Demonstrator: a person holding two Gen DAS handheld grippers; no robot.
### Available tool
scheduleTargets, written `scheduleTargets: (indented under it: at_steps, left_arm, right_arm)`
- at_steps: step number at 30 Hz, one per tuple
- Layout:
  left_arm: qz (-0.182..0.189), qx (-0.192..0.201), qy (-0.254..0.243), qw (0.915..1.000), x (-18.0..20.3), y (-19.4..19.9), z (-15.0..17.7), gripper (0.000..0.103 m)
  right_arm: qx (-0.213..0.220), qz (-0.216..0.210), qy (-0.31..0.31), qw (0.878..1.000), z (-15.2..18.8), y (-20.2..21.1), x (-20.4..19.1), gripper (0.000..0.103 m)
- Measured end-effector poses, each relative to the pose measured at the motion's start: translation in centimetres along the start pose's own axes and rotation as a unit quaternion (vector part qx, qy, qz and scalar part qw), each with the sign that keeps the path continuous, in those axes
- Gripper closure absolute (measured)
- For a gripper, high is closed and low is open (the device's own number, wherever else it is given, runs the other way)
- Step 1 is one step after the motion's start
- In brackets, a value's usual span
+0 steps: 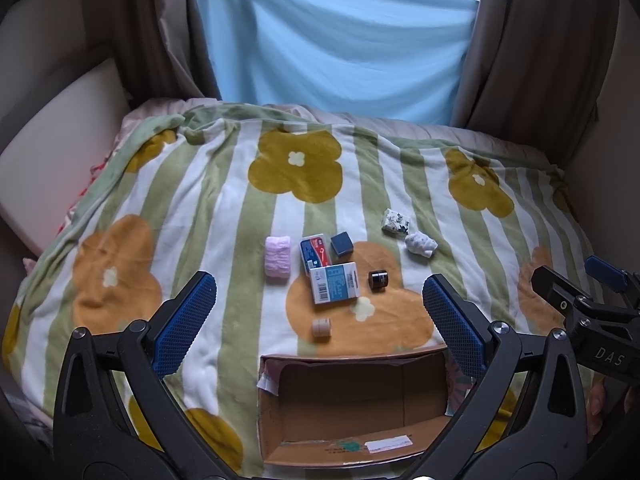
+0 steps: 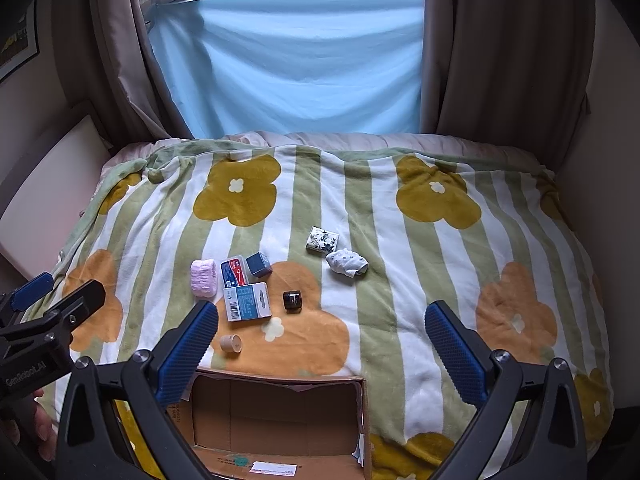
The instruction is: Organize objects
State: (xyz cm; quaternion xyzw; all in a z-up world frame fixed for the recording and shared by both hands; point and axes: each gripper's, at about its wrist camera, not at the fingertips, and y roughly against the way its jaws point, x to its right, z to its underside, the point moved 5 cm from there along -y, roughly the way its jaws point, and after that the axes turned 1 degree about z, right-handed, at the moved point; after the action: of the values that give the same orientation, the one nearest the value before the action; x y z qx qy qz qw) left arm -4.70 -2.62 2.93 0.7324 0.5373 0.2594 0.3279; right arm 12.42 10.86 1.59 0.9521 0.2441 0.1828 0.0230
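Several small items lie on a flowered blanket [image 1: 224, 216]: a pink roll [image 1: 277, 257], a red-blue case [image 1: 316, 252], a dark blue cube [image 1: 341, 243], a white-blue carton [image 1: 334, 282], a black jar [image 1: 379, 280], a beige tape roll [image 1: 322, 327], a patterned packet [image 1: 396, 222] and a white sock bundle [image 1: 421, 243]. An open cardboard box [image 1: 340, 448] sits nearest me, nothing visible in it. My left gripper [image 1: 320, 320] is open above the box. My right gripper [image 2: 322, 338] is open above the blanket, right of the box [image 2: 280, 428]. The jar [image 2: 293, 301] and carton [image 2: 247, 302] lie ahead.
The bed ends at a blue sheet [image 1: 340, 52] hung over the window, with brown curtains [image 1: 532, 48] on both sides. A cream headboard panel [image 1: 52, 152] stands at the left. The other gripper shows at the right edge of the left view [image 1: 592, 312].
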Motion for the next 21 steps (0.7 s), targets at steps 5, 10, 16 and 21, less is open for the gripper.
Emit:
scheduleTargets:
  at_steps: [5,10,16,21]
  left_arm:
    - [0.002,-0.001,0.003,1.0000,-0.33,0.04,0.17,0.001]
    - [0.005,-0.002,-0.002,1.0000,-0.67,-0.03,0.05,0.001]
    - [0.007,-0.002,-0.006,1.0000,-0.90,-0.07,-0.10,0.001]
    - [0.009,-0.003,-0.008,0.9999,-1.00,-0.13,-0.16,0.001]
  right_arm:
    - [-0.001,0.001,0.001,1.000,-0.13,0.00,-0.15,0.000]
    - [-0.004,0.003,0.002,1.000,-0.01,-0.03,0.02,0.000]
    - [-0.006,0.006,0.003,1.000,0.03,-0.08,0.15,0.000]
    - [-0.009,0.007,0.004,1.000,-0.06,-0.08,0.06,0.000]
